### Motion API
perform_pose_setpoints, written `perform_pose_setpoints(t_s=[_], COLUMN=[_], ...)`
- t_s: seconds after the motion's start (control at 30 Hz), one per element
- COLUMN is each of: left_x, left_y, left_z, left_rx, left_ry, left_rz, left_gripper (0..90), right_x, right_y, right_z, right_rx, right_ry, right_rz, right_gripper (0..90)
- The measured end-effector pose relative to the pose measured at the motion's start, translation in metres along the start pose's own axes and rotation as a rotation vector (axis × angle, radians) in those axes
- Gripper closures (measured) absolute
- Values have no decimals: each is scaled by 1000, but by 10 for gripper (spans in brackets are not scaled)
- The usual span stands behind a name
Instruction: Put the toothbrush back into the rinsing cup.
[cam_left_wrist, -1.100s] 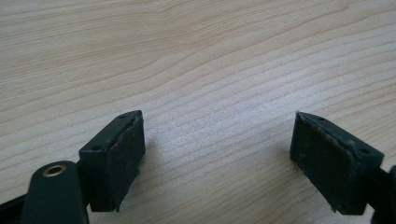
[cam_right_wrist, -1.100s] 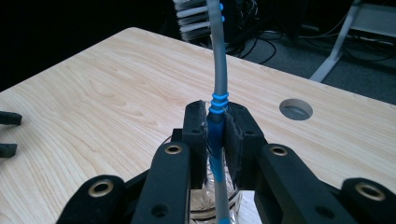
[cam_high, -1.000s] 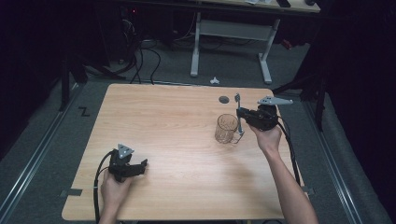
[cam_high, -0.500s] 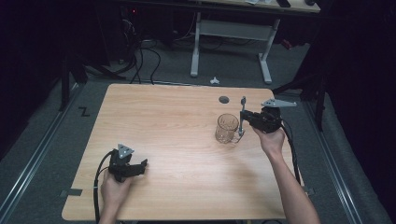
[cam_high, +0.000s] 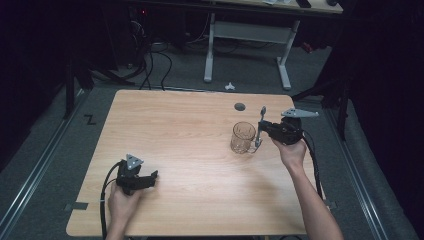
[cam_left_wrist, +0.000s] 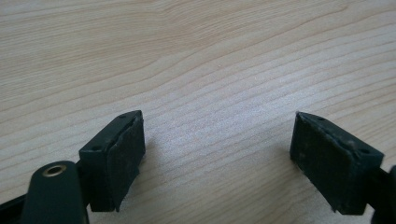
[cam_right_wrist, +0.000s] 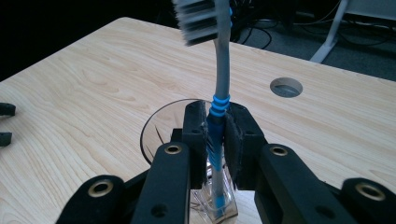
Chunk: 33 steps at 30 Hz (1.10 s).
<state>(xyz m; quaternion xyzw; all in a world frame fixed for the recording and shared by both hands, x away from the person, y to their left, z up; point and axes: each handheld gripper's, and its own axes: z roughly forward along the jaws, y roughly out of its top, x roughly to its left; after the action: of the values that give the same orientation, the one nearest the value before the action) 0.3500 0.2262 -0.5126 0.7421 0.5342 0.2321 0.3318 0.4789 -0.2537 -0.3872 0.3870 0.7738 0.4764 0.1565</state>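
The right gripper (cam_right_wrist: 215, 140) pinches a toothbrush (cam_right_wrist: 217, 93) (bristles up) beside the glass cup (cam_high: 243, 137). The left gripper (cam_left_wrist: 217, 154), near-left, has its jaws spread wide.

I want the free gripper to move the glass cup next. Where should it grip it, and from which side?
Probably best to grip the glass cup across its bare wall, coming from the table's left, the open side toward the left gripper. The right gripper holds a toothbrush upright at the cup's right edge, so that side is crowded. The cup stands upright with its mouth open.
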Motion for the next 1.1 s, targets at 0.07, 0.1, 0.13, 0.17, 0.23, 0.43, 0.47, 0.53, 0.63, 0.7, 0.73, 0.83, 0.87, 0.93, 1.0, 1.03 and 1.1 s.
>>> perform_pose_setpoints(t_s=[0.07, 0.1, 0.13, 0.17, 0.23, 0.43, 0.47, 0.53, 0.63, 0.7, 0.73, 0.83, 0.87, 0.93, 1.0, 1.03, 1.1], left_x=[0, 0, 0, 0, 0, 0, 0, 0, 0, 0, 0, 0, 0, 0, 0, 0, 0], left_y=[0, 0, 0, 0, 0, 0, 0, 0, 0, 0, 0, 0, 0, 0, 0, 0, 0], left_z=[0, 0, 0, 0, 0, 0, 0, 0, 0, 0, 0, 0, 0, 0, 0, 0, 0], left_rx=[0, 0, 0, 0, 0, 0, 0, 0, 0, 0, 0, 0, 0, 0, 0, 0, 0], left_ry=[0, 0, 0, 0, 0, 0, 0, 0, 0, 0, 0, 0, 0, 0, 0, 0, 0], left_rz=[0, 0, 0, 0, 0, 0, 0, 0, 0, 0, 0, 0, 0, 0, 0, 0, 0], left_gripper=[185, 185, 185, 185, 185, 185, 185, 185, 185, 185, 185, 185, 185, 185, 185, 185, 185], right_x=[0, 0, 0, -1, -1, -1, -1, -1, -1, -2, -2, -2, -1, -1, -1, -1, -1], right_y=[-1, -1, -2, -3, -4, -7, -7, -8, -10, -11, -11, -12, -12, -13, -14, -14, -16], right_z=[-1, -1, -2, -2, -2, -2, -2, -2, -2, -2, -2, -1, -1, -1, 0, 0, 1], right_rx=[-1, -3, -2, 0, 2, 8, 10, 14, 17, 20, 24, 27, 26, 26, 29, 31, 35], right_ry=[-2, -3, -2, -3, -5, -9, -10, -10, -10, -10, -9, -9, -9, -8, -7, -7, -7], right_rz=[-1, -2, -1, 0, 1, 0, -3, -4, -1, 2, 4, 4, 4, 0, 0, 2, 3], right_gripper=[792, 792, 792, 792, 792, 791, 791, 791, 791, 791, 791, 791, 791, 789, 789, 789, 789])
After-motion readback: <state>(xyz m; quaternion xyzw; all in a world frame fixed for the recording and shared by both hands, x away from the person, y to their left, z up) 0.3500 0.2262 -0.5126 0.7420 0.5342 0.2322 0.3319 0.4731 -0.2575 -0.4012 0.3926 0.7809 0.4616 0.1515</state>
